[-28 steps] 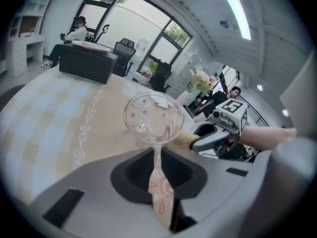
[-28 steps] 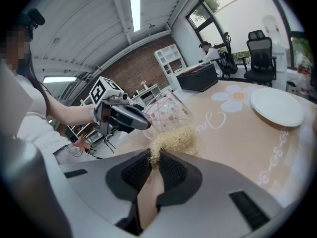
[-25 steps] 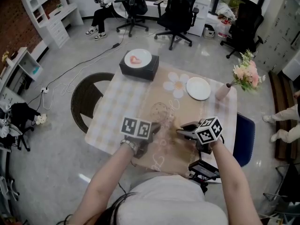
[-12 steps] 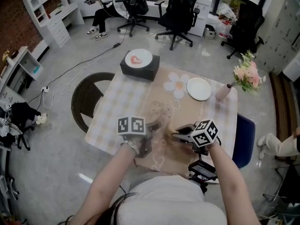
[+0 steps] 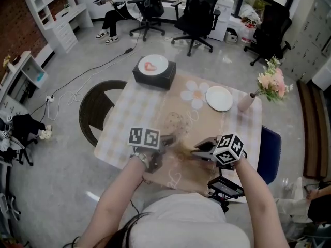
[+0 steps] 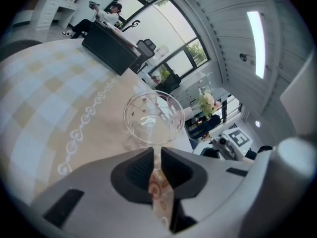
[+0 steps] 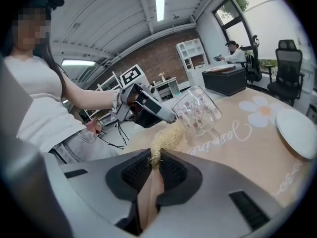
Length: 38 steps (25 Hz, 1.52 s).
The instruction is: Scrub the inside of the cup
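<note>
Writing: a white cursive word (image 7: pixel 237 131) on the tan mat (image 7: pixel 257 148), too loopy to read; black-and-white square codes on both gripper cubes.
Left gripper (image 6: pixel 156 170): jaws nearly together, pinching the cup (image 7: pixel 198 110) by its thin wall.
Right gripper (image 7: pixel 153 170): jaws pressed on a straw-coloured loofah scrubber (image 7: pixel 166 140), whose free end is just beside the cup's mouth.
Cup: clear glass with small red dots, tilted over the tan mat's near part, mouth towards the right gripper.

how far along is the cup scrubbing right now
Done: the left gripper is clamped on the wall of the patterned glass cup, holding it tilted, and the right gripper grips a straw-coloured fibrous scrubber. In hand: the scrubber's tip sits just beside the cup, and none of it shows inside the cup in the left gripper view. Left: push it in and scrub the inside.
</note>
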Motion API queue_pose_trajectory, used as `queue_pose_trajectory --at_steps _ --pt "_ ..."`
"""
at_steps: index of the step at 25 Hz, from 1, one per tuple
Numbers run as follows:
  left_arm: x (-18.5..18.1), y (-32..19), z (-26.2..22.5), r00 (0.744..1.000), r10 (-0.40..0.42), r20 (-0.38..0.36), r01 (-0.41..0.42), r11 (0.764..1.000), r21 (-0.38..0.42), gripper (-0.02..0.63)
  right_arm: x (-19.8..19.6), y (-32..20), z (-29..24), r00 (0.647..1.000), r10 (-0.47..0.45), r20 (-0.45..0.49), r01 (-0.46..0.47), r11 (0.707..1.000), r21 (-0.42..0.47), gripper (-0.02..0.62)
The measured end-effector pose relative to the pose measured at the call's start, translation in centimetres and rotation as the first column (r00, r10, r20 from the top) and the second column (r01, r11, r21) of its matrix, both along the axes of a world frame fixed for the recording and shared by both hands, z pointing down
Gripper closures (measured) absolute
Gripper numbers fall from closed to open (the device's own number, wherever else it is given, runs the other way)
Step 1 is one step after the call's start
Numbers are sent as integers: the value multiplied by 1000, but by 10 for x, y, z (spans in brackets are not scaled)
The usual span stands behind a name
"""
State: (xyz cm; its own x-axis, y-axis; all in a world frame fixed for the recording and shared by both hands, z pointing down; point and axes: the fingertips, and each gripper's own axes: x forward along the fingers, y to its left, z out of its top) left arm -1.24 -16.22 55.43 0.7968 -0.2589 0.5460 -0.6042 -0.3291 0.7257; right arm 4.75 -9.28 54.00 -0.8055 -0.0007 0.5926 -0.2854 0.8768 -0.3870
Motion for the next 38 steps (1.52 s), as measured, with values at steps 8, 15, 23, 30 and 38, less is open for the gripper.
queue_pose_trajectory --at_steps 8,15,23,30,38 --pt "-4 4 3 967 218 134 -231 969 88 555 6 -1 -28 999 2 50 -7 996 91 548" --pt "-6 4 5 912 317 261 -359 923 136 555 20 -19 -35 994 100 42 -106 977 183 548" --pt "-6 7 6 824 375 426 -491 847 204 555 27 -17 -56 994 98 46 -107 951 289 548" --pt "-4 9 6 739 436 514 -601 771 209 555 25 -11 -77 990 98 101 -125 940 316 548" --pt "-2 5 7 582 554 596 -762 627 161 555 28 -20 -92 975 155 160 -201 921 335 548"
